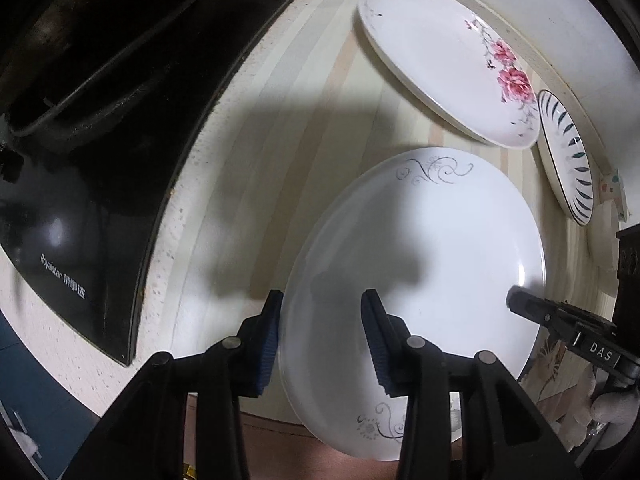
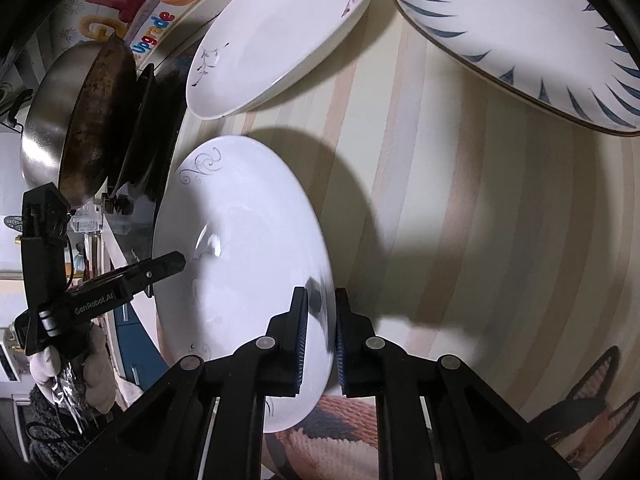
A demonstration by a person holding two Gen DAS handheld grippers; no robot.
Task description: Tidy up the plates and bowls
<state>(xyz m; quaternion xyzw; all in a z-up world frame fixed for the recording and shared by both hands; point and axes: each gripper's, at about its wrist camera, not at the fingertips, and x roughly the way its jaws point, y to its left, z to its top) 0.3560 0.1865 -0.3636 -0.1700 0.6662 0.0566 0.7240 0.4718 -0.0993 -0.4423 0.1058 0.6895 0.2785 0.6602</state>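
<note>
Barely begun: right gripper (image 2: pixel 321 336) pinching rim of scroll-patterned white plate (image 2: pixel 244 264), tilted above striped counter (image 2: pixel 460 220); left gripper (image 1: pixel 322 344) spread wide astride opposite rim. Floral plate (image 1: pixel 436 60) and blue-leaf plate (image 2: pixel 520 36) unstacked, apart beyond.

1. The near plate (image 1: pixel 420 264) is white, with grey scrollwork at two spots on its rim.
2. The rose plate (image 1: pixel 440 56) is white with pink flowers on thin grey twigs.
3. The leaf plate (image 2: pixel 520 36) is white, ringed with dark blue-green leaf strokes and a dark edge.
4. The tabletop (image 2: pixel 460 200) has cream, beige and pale pink stripes.
5. The hob (image 1: pixel 120 160) is glossy black with white lettering.
6. The pan (image 2: pixel 80 128) is silver outside, brown-black inside.
7. Each tool (image 1: pixel 320 344) (image 2: pixel 320 340) is black with blue ribbed pads.
</note>
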